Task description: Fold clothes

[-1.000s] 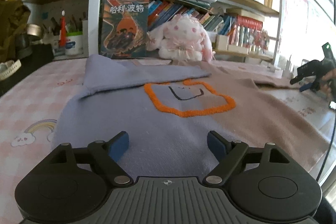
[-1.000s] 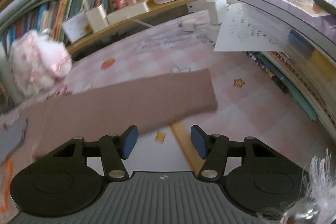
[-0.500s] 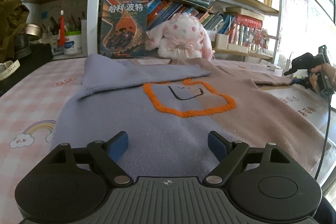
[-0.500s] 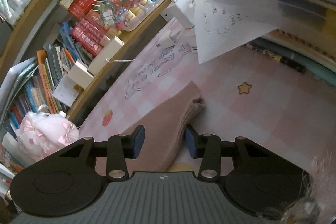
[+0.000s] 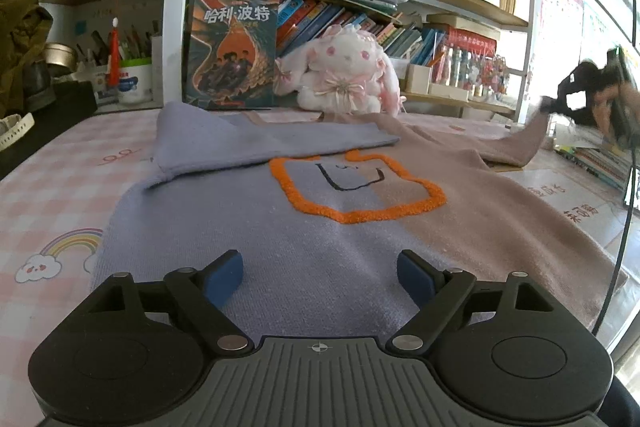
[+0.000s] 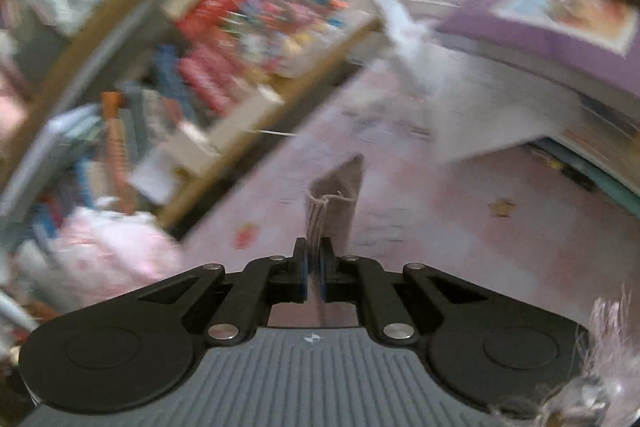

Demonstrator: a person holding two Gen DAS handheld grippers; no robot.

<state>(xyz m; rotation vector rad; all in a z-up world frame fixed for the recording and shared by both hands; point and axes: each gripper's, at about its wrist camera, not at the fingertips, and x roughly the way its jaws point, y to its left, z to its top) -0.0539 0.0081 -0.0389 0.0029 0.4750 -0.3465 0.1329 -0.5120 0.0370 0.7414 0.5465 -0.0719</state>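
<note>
My right claw is clamped on the brown sleeve's cuff, jaws just closed on it. Left claw hangs apart above the sweater, spread flat on the counter. Blue sleeve is already folded across; brown one, then the body, remain. Books crowd my right; inward over the chest looks open.

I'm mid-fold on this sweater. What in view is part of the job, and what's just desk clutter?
Job:
- sweater, lilac and tan
- its tan sleeve, clamped in the right gripper
- lilac sleeve, already folded across
- left gripper, open over the hem

Clutter:
- plush rabbit
- upright book
- white cup
</note>
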